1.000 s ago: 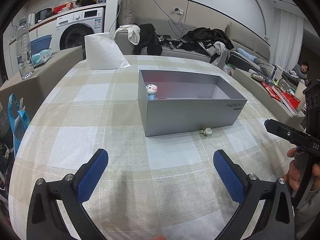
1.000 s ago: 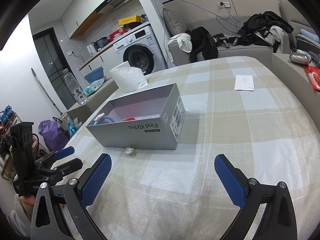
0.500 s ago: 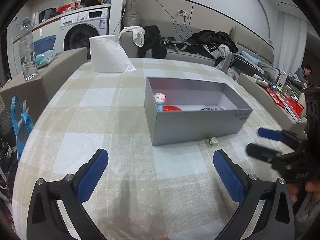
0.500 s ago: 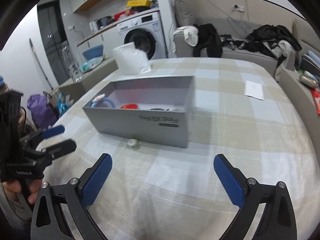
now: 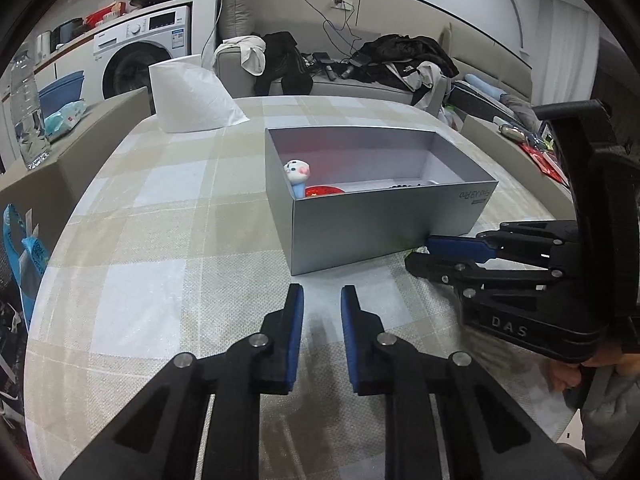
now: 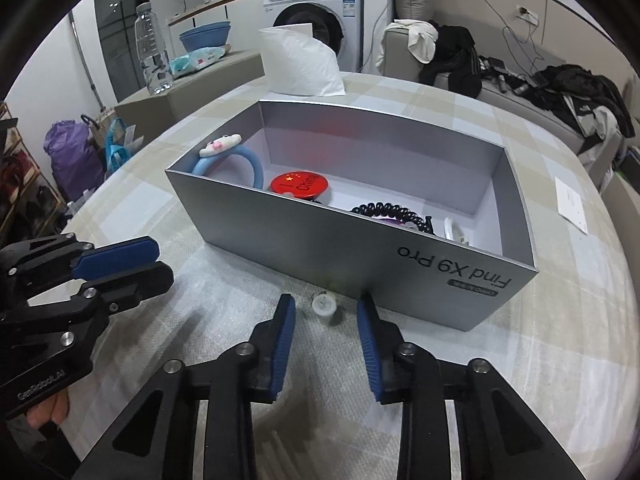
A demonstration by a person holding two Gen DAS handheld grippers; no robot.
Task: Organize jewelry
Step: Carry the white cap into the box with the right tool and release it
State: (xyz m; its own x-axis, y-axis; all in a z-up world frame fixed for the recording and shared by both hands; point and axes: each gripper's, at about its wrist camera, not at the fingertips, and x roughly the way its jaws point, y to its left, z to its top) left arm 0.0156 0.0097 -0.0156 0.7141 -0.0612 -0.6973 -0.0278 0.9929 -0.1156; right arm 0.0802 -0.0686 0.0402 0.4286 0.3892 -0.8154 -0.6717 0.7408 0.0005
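Tissue pack (image 6: 300, 62) on checked cloth (image 6: 560, 340); washer (image 6: 316, 4) behind.

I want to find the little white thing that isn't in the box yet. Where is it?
In the right wrist view, the small white piece lies on the tablecloth just outside the grey box, between the closing right gripper.

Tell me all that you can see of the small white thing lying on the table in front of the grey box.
The small white piece looks like a tiny round ornament with a raised middle, maybe plastic; its finer detail is too small to tell. It lies on the checked tablecloth, just outside the long wall of the grey box, close to it. It sits ahead of the right gripper, near its closing blue tips, which do not press it yet.
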